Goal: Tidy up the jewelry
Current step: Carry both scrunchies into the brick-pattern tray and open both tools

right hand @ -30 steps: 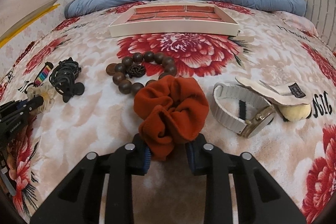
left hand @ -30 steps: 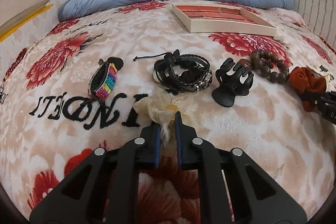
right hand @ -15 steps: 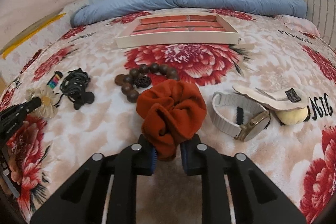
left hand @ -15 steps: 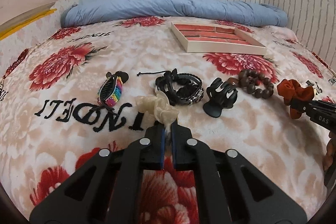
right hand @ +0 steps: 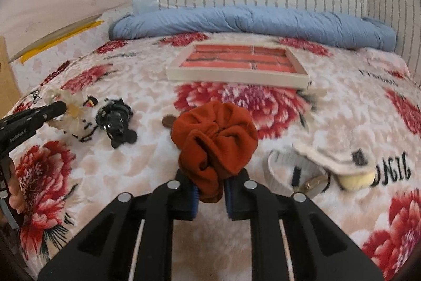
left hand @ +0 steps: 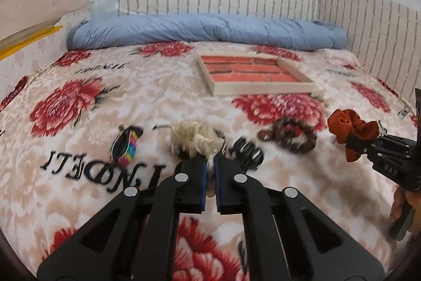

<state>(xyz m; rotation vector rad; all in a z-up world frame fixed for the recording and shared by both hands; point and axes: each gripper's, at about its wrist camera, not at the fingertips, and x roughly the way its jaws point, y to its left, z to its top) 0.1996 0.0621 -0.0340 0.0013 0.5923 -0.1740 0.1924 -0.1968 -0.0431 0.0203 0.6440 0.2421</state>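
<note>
Both scrunchies lifted, tray unfilled.
Left tongs (left hand: pixel 209 170) pinch the cream scrunchie (left hand: pixel 196 140); right tongs (right hand: pixel 209 195) pinch the rust scrunchie (right hand: pixel 214 138). Both likely soft, light; bunched-fabric grips suffice toward the tray (right hand: pixel 236 77).

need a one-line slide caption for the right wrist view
Right hand-held gripper shut on rust-orange fabric scrunchie, facing the cream-framed tray with red brick-pattern lining on the floral blanket.

Both grippers are up off the bed: left gripper (left hand: pixel 209 167) pinched nearly closed, right gripper (right hand: pixel 209 185) clamped too, looks level-ish though blurry.
</note>
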